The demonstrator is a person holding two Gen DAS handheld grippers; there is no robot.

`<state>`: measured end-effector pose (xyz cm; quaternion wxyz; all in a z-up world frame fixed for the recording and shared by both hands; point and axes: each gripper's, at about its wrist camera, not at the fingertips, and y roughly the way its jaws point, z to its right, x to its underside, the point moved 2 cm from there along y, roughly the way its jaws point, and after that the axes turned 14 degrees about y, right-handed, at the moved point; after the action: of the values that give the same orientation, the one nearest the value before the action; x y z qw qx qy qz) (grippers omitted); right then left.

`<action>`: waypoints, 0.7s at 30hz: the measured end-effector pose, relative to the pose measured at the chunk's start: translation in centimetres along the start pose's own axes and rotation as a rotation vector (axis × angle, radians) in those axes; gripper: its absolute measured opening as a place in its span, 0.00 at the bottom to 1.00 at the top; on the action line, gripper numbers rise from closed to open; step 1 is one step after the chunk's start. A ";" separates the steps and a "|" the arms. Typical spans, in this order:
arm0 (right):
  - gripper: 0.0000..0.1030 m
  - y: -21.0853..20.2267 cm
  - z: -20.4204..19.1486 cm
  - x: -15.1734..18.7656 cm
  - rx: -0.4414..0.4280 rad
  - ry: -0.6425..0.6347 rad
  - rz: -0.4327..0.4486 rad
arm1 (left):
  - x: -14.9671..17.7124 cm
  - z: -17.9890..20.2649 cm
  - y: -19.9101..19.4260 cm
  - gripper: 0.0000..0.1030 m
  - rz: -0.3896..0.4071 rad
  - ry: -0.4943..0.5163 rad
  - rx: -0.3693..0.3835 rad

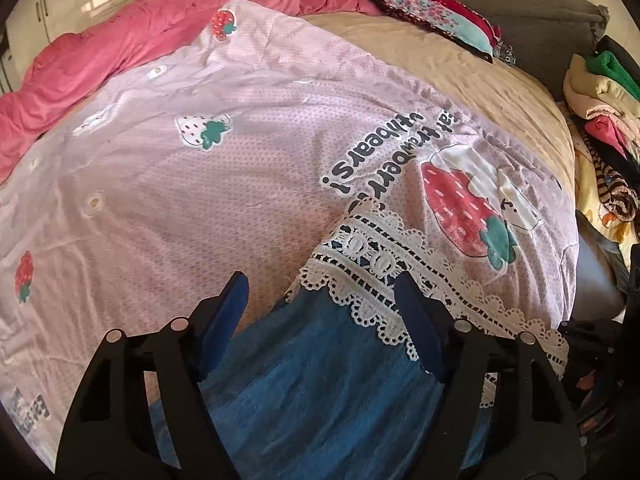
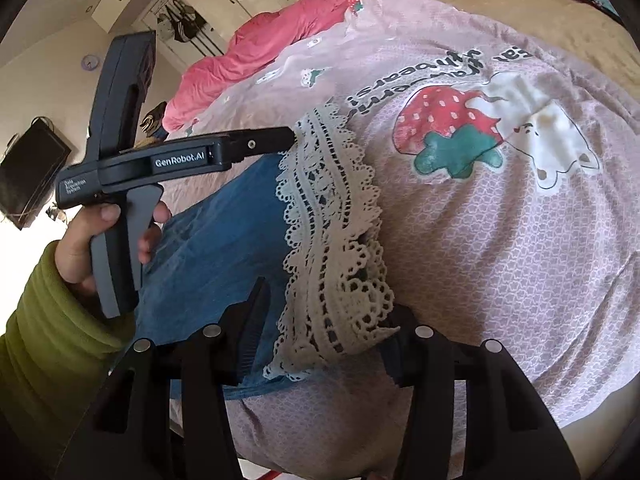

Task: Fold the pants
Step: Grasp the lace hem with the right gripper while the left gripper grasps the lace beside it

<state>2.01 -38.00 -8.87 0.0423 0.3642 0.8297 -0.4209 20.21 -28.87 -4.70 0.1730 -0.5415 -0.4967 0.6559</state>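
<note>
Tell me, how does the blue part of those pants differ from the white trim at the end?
The blue fabric is solid, dense and plain; the white lace trim is openwork with holes and scalloped edges. The blue fabric covers a broad area; the trim is a narrower band. Both lie on the pink strawberry blanket.

The left gripper (image 1: 320,304) points forward and slightly down, its two blue fingers (image 1: 416,328) spread wide apart. From the right wrist view it (image 2: 290,136) reaches in level from the left, and the left hand (image 2: 100,236) wraps its handle, one finger on the trigger, a green sleeve (image 2: 44,340) covering the forearm. The right gripper (image 2: 324,320) also has its fingers spread wide and tilts downward.
</note>
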 end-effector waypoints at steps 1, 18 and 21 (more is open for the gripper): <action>0.46 -0.1 0.1 0.0 0.004 0.006 0.007 | 0.0 -0.1 0.1 0.66 0.002 -0.005 0.006; 0.32 0.1 -0.3 0.0 -0.053 0.001 0.002 | 1.5 -1.2 3.4 0.55 0.002 -0.020 0.201; 0.32 0.8 -0.4 -0.1 -0.048 0.011 -0.015 | 1.7 -1.5 3.9 0.58 0.012 -0.064 0.229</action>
<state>2.67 -37.43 -9.10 0.0435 0.3593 0.8425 -0.3991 22.13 -28.65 -8.77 0.2139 -0.4997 -0.4204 0.7265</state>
